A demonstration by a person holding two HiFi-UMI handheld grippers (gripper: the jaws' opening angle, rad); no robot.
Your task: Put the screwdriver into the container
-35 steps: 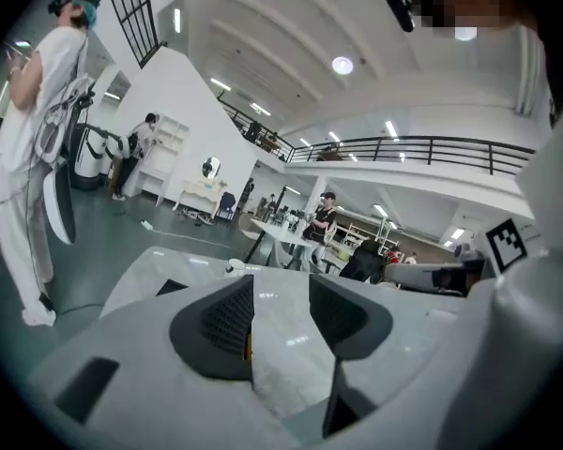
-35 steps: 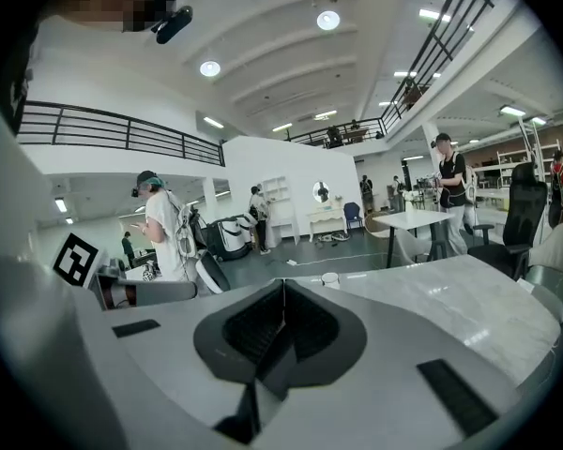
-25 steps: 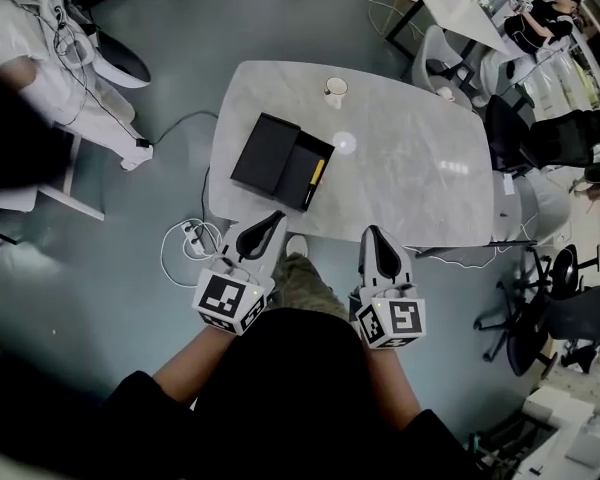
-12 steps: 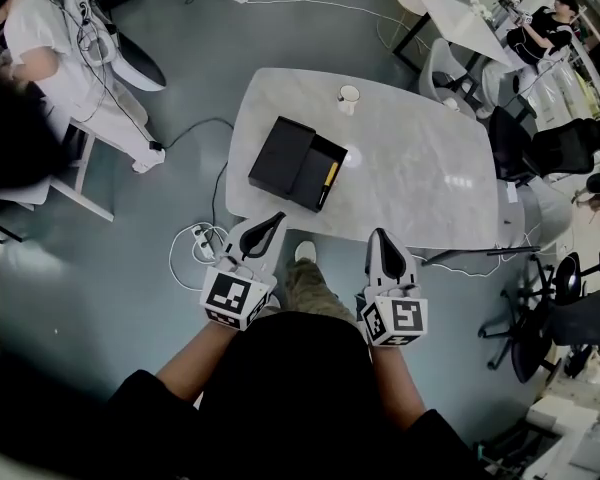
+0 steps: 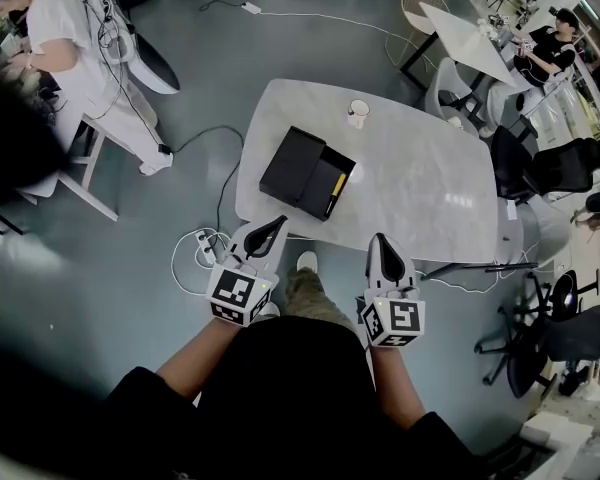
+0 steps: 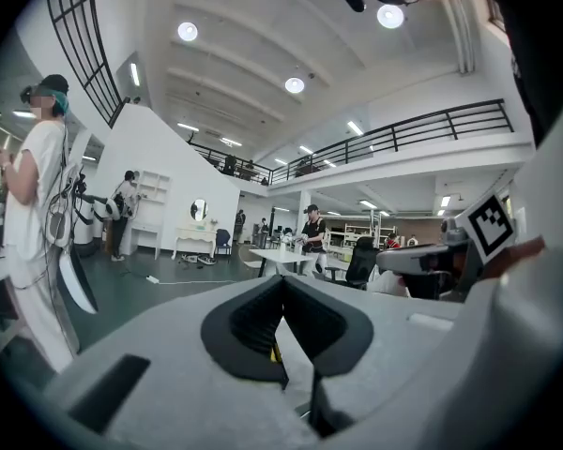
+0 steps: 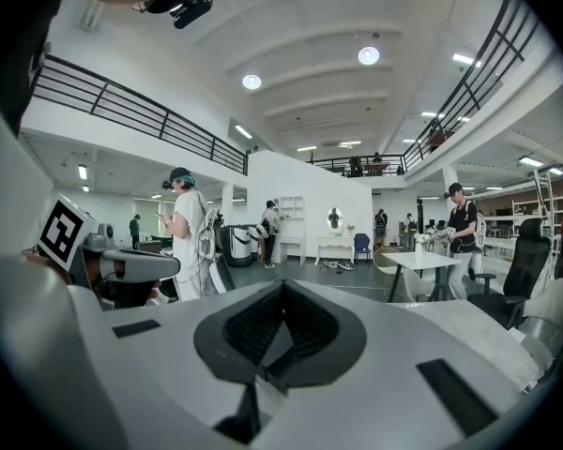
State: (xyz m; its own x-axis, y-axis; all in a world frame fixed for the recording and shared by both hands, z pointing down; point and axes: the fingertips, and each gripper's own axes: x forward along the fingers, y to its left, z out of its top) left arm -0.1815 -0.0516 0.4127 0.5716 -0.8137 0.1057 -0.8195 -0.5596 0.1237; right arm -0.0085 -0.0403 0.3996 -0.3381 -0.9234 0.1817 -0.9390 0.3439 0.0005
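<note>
A black container (image 5: 326, 185) stands open on the near left part of the grey table (image 5: 420, 183), its lid (image 5: 291, 162) lying beside it. The yellow-handled screwdriver (image 5: 337, 184) lies inside the container. My left gripper (image 5: 277, 220) is held in front of my body, just short of the table's near edge, shut with nothing in it. My right gripper (image 5: 376, 239) is level with it and shut, also with nothing in it. In the left gripper view the black pads (image 6: 253, 322) meet in a point, as do the pads (image 7: 314, 331) in the right gripper view.
A white cup (image 5: 358, 112) stands at the table's far edge. A power strip and coiled cable (image 5: 202, 248) lie on the floor at the left. A person in white (image 5: 65, 43) stands far left. Office chairs (image 5: 545, 163) and a second table (image 5: 470, 38) are at the right.
The head view has drifted, so the table and container sit a little further right and up. Both grippers stay in front of my body. The screwdriver stays in the container.
</note>
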